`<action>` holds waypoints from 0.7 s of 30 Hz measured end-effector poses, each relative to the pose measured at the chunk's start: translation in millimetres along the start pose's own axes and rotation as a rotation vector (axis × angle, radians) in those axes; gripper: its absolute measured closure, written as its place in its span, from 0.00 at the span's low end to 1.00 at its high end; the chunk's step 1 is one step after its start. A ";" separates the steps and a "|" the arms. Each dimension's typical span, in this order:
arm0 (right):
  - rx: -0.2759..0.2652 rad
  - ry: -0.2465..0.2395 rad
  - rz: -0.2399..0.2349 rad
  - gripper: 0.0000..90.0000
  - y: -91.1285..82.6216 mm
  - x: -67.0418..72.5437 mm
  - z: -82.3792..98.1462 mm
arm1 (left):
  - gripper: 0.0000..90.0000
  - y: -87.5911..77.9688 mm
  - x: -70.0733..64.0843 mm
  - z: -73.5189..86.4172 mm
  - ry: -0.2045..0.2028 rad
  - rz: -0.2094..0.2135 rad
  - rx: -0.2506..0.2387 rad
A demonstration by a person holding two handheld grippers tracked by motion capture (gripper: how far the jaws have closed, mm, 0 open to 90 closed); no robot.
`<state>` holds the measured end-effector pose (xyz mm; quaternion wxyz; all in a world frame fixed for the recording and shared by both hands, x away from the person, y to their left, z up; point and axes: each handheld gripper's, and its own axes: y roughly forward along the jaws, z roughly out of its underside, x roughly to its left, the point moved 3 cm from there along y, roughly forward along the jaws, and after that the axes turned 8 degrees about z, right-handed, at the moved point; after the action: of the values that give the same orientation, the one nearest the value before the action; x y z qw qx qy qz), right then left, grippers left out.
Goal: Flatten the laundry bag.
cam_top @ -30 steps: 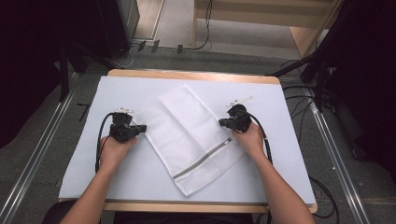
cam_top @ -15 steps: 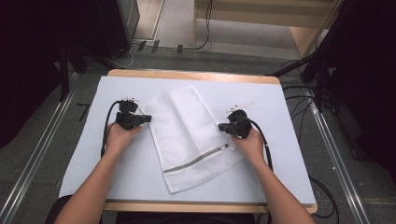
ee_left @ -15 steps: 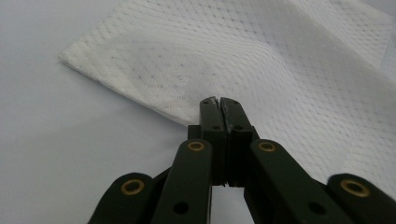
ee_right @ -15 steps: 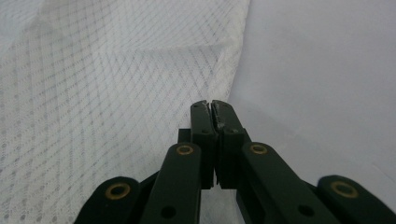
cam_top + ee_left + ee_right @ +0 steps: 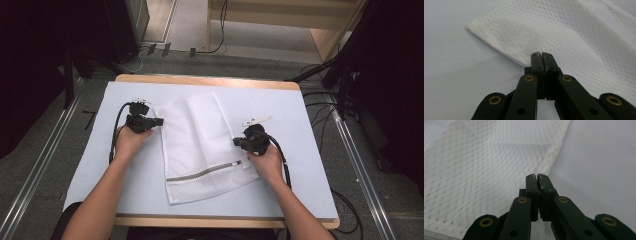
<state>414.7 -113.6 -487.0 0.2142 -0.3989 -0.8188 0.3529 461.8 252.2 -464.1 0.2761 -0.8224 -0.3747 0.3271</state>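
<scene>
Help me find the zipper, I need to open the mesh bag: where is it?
In the high view the zipper runs across the mesh bag's near end, just left of the right gripper.

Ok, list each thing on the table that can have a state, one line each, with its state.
mesh laundry bag: lying flat on the table, turned at an angle, rumpled at the edges where the grippers meet it.
zipper: closed along its length.
left gripper: jaws shut on the bag's edge.
right gripper: jaws shut on the bag's opposite edge.
</scene>
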 end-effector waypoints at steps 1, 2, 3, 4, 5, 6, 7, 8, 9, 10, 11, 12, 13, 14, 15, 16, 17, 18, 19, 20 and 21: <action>0.010 0.004 -0.001 0.99 -1.0 1.5 1.6 | 1.00 0.5 1.1 -0.9 -0.004 0.003 -0.003; 0.007 -0.001 -0.003 0.99 -1.3 2.6 2.8 | 1.00 0.9 2.2 -1.6 -0.002 0.000 -0.001; 0.010 0.003 -0.002 0.99 -2.6 4.3 3.9 | 1.00 1.2 3.0 -2.1 0.000 -0.006 0.001; 0.007 -0.001 -0.006 0.99 -3.4 5.1 4.6 | 1.00 2.2 3.9 -3.0 -0.003 -0.003 0.002; 0.008 0.000 -0.007 0.99 -5.1 6.7 5.8 | 1.00 2.7 4.9 -3.7 -0.003 -0.002 0.006; 0.006 0.000 -0.010 0.99 -6.1 8.2 6.9 | 1.00 3.7 5.0 -4.6 -0.003 -0.002 0.005; 0.007 0.000 -0.010 0.99 -7.3 9.9 8.4 | 1.00 4.5 5.2 -5.2 0.000 0.001 0.003; 0.005 -0.011 -0.012 0.99 -7.5 11.0 9.9 | 1.00 5.1 5.1 -5.8 -0.001 0.004 0.004; 0.014 -0.002 -0.010 0.99 -8.3 13.2 11.4 | 1.00 6.2 5.0 -6.3 0.003 0.004 0.001; 0.011 -0.005 -0.016 0.99 -8.4 14.7 12.7 | 1.00 7.2 5.1 -6.9 0.006 0.001 0.001; 0.009 -0.011 -0.016 0.99 -8.7 15.7 13.4 | 1.00 8.1 5.3 -8.0 0.006 0.002 0.010; 0.013 -0.008 -0.020 0.99 -9.5 17.2 14.2 | 1.00 8.4 5.4 -9.2 0.011 -0.004 0.011; 0.013 -0.001 -0.021 0.99 -9.9 18.4 15.2 | 1.00 8.8 5.5 -10.3 0.006 -0.001 0.004; 0.018 -0.003 -0.029 0.99 -10.3 19.0 16.3 | 1.00 9.0 5.9 -11.0 0.006 0.000 0.005; 0.025 0.005 -0.029 0.99 -10.8 19.4 17.1 | 1.00 9.7 6.0 -11.2 0.007 0.003 0.005; 0.022 0.012 -0.034 0.98 -11.6 19.6 17.7 | 1.00 10.6 6.0 -11.1 0.007 0.006 0.008; 0.016 0.008 -0.035 0.95 -12.4 18.7 17.7 | 1.00 11.1 6.1 -10.9 0.009 0.005 0.011; 0.011 0.007 -0.025 0.91 -13.6 17.9 17.1 | 1.00 11.4 6.1 -10.9 0.010 0.005 0.009; -0.007 -0.001 -0.011 0.85 -14.7 15.9 16.1 | 0.99 11.2 5.9 -10.9 0.007 0.005 0.004; -0.025 0.004 -0.003 0.82 -15.3 13.8 14.7 | 0.98 10.4 5.8 -10.9 0.003 0.013 -0.004; -0.036 0.009 -0.002 0.78 -15.6 11.5 13.5 | 0.93 9.1 6.1 -10.9 -0.005 0.027 -0.007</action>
<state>391.5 -116.6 -483.4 0.2110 -0.4037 -0.8245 0.3359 477.0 249.6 -465.5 0.2680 -0.8275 -0.3654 0.3316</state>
